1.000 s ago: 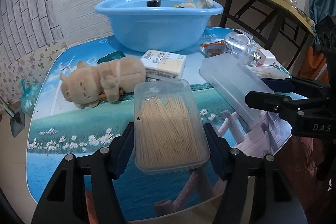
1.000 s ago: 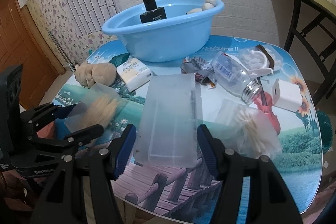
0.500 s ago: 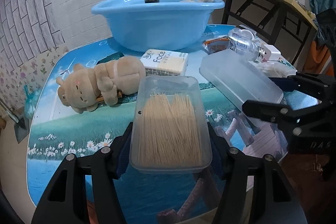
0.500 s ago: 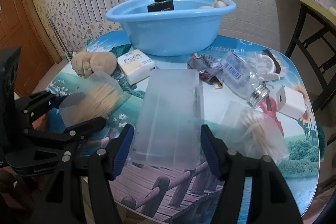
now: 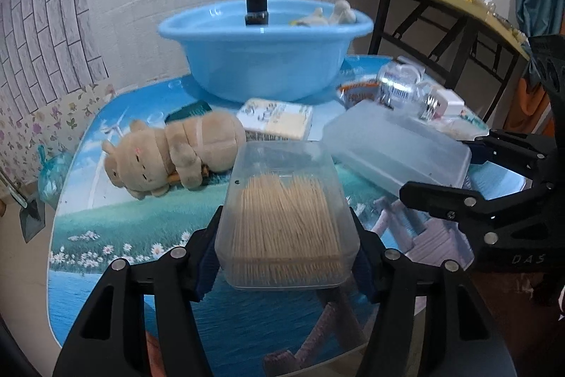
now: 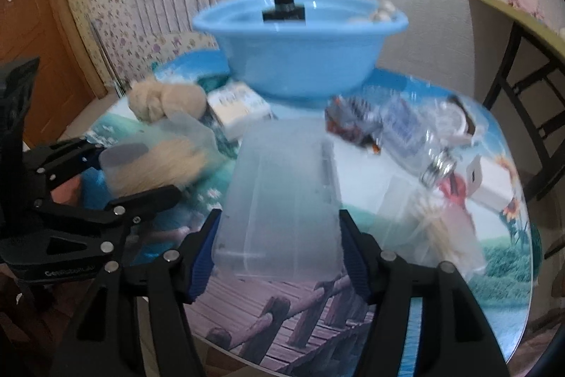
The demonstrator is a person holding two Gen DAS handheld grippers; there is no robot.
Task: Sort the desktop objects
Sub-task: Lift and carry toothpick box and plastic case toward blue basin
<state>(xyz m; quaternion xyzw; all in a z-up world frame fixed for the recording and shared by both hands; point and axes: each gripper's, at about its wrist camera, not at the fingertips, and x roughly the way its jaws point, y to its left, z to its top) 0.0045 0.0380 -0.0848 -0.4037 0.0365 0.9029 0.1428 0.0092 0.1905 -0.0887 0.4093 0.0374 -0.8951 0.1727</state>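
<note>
Printed with a blue lake-and-meadow scene, the round worktop carries a large light-blue plastic basin at its far side. Near it on the left lies a beige plush toy. The right gripper has its jaws clenched on a frosted rectangular plastic lid, lifted near centre. The left gripper grasps a clear rectangular box of wooden toothpicks between its jaws, just left of the lid.

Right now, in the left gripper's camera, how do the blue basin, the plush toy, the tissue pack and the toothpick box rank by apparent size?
1. Blue basin
2. Toothpick box, though nearness enlarges it
3. Plush toy, close behind the box, so unsure
4. Tissue pack
</note>
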